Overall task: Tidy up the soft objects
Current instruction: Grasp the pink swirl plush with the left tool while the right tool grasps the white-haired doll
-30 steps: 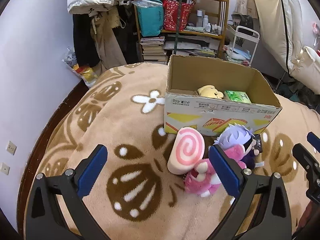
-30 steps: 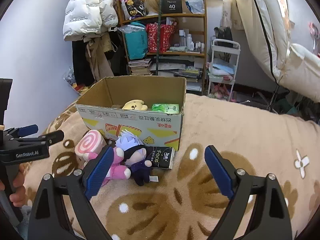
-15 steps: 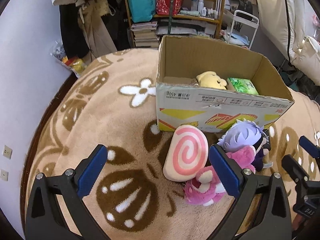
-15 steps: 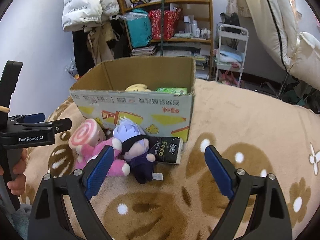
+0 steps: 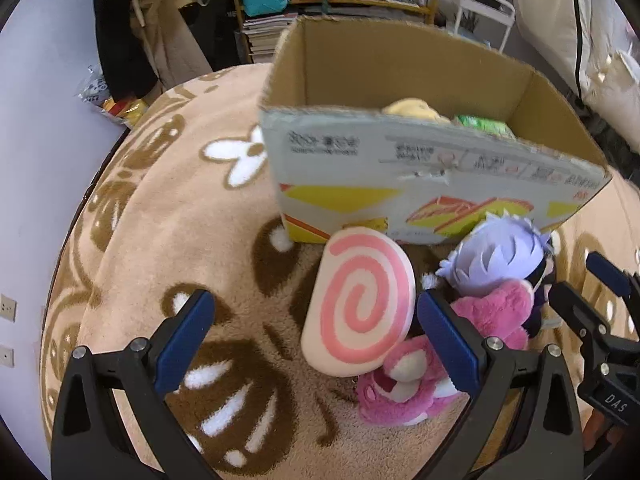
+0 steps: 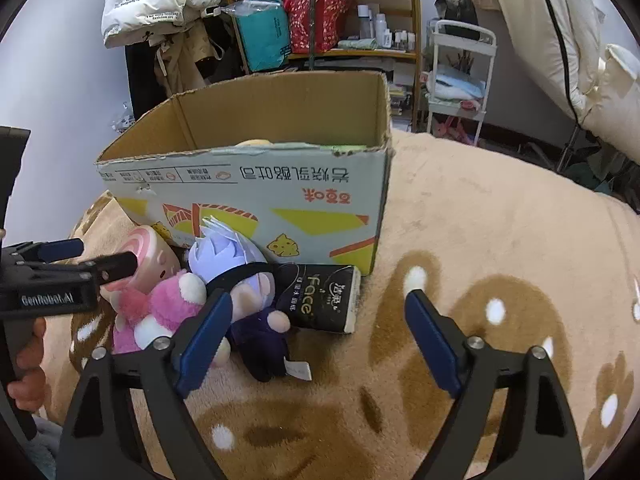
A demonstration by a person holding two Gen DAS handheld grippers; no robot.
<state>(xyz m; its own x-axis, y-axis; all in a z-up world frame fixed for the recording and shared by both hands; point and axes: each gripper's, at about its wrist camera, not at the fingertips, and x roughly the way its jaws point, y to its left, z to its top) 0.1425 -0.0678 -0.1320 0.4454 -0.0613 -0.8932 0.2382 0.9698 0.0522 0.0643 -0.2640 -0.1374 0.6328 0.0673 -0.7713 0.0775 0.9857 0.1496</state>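
Swirl cushion [image 5: 358,304] just ahead, between left tongs [image 5: 314,344] blades; both tongs wide open, empty.

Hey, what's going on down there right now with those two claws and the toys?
Left gripper open, swirl cushion between its fingers. Right gripper open, empty. Pink plush against the cushion; box behind.

Left gripper [image 5: 312,336] wide open over swirl cushion [image 5: 360,304], nothing gripped.
Cushion leaned near the cardboard box [image 5: 432,196] front wall, touching pink plush [image 5: 424,376] on its right. Purple-haired doll [image 5: 496,256] sat just beyond the plush. Yellow plush [image 5: 412,108] and green pack [image 5: 480,124] were in the box. Right gripper [image 5: 600,304] at far right edge, on a tan blanket [image 5: 180,216].
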